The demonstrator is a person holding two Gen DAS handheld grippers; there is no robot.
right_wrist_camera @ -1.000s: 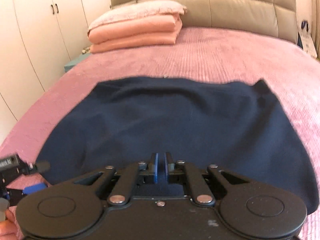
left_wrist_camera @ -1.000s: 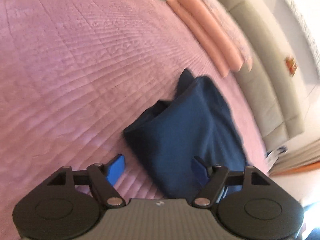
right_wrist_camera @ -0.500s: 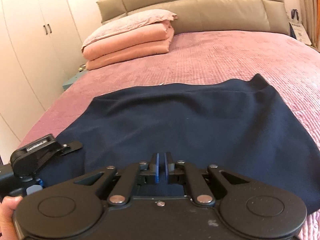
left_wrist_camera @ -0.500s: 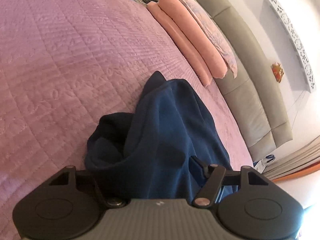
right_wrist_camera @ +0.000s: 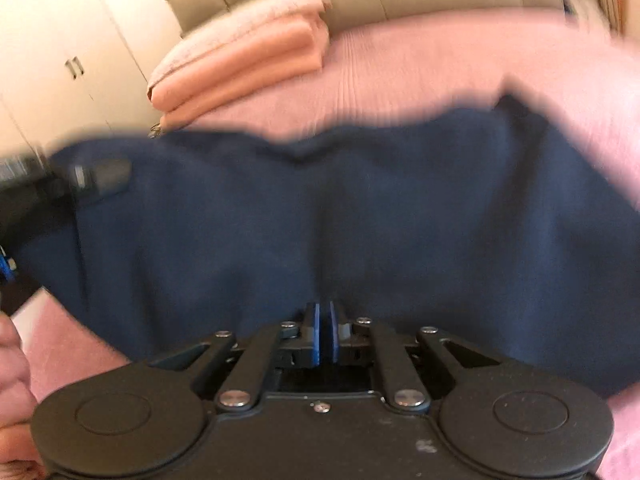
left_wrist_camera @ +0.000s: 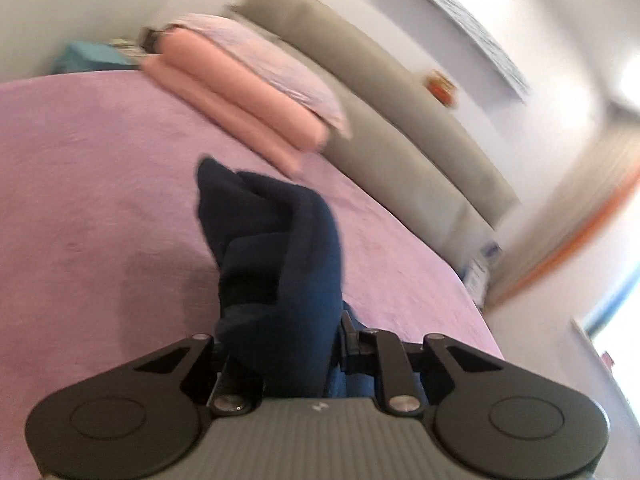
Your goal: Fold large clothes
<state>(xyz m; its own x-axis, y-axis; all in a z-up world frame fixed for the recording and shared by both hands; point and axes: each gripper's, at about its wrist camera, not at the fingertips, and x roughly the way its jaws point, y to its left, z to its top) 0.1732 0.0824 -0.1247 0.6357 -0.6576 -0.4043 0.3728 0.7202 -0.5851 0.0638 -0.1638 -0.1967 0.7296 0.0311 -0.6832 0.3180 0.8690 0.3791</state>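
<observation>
A large navy-blue garment (right_wrist_camera: 360,216) lies on the pink quilted bed (right_wrist_camera: 460,64). My right gripper (right_wrist_camera: 324,334) is shut on the garment's near edge, its blue pads pressed together. My left gripper (left_wrist_camera: 280,344) is shut on a bunched fold of the same garment (left_wrist_camera: 280,256), which hides its pads and rises lifted off the bed. The left gripper's body also shows at the left edge of the right wrist view (right_wrist_camera: 48,196). Both views are blurred by motion.
A folded pink blanket stack with a pillow on top (left_wrist_camera: 244,88) (right_wrist_camera: 244,64) sits at the head of the bed by the beige padded headboard (left_wrist_camera: 400,120). White wardrobe doors (right_wrist_camera: 72,48) stand at left. A hand (right_wrist_camera: 12,380) is at lower left.
My left gripper has closed on the garment's edge and lifted it, bunching the cloth upward. My right gripper stays shut on the near edge and has lifted; the garment now buckles in the middle.
</observation>
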